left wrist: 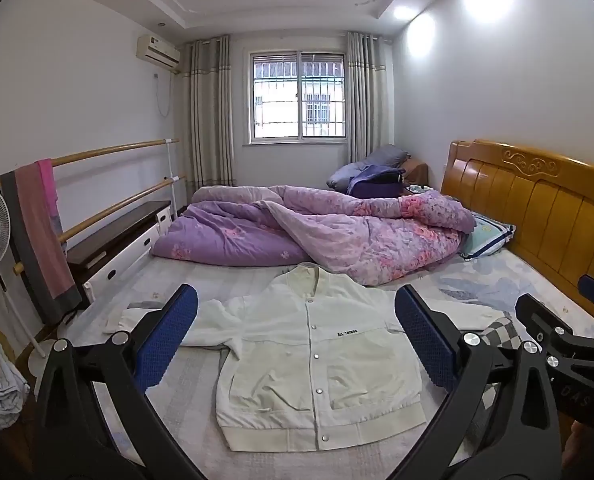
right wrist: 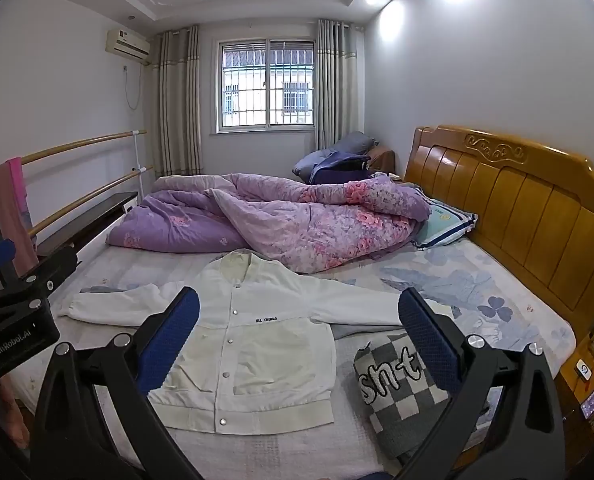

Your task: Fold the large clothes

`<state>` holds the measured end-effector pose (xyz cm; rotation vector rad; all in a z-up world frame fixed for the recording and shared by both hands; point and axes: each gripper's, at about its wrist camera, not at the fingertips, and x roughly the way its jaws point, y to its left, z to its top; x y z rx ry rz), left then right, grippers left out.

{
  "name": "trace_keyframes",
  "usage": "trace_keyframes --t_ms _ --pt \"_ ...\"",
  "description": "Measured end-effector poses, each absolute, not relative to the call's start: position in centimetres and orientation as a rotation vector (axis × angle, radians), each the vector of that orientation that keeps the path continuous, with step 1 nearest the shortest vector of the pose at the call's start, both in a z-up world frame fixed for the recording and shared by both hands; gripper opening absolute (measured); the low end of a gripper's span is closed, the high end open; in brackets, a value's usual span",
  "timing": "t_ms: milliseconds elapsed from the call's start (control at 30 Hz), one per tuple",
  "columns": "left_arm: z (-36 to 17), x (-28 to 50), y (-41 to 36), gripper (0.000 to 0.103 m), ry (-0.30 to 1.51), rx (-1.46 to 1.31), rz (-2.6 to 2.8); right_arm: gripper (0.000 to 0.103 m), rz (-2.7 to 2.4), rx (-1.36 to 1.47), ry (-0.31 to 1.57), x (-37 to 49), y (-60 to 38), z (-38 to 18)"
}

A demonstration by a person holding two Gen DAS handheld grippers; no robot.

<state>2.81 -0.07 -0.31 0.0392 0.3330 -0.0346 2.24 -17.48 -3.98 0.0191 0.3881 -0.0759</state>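
Looking at a white snap-button jacket (left wrist: 309, 344) that's lying flat, front up, on the bed (right wrist: 477, 292), collar pointing away toward the purple quilt (left wrist: 337, 232) and hem nearest us, so its long axis is running straight away from us with sleeves spreading sideways. We're holding the left gripper (left wrist: 297, 336) and right gripper (right wrist: 299, 340) above it, both claws spread wide and gripping nothing. We're also seeing a grey checkered garment (right wrist: 401, 384) sitting just right of the jacket.
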Motion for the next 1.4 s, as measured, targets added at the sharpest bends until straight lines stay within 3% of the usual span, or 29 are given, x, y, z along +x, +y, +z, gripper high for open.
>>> trace_keyframes --t_ms 1400 --pt "-0.7 2.9 -1.2 0.098 0.366 0.036 -0.072 0.096 -0.1 0.02 0.42 1.9 -17.8 -4.4"
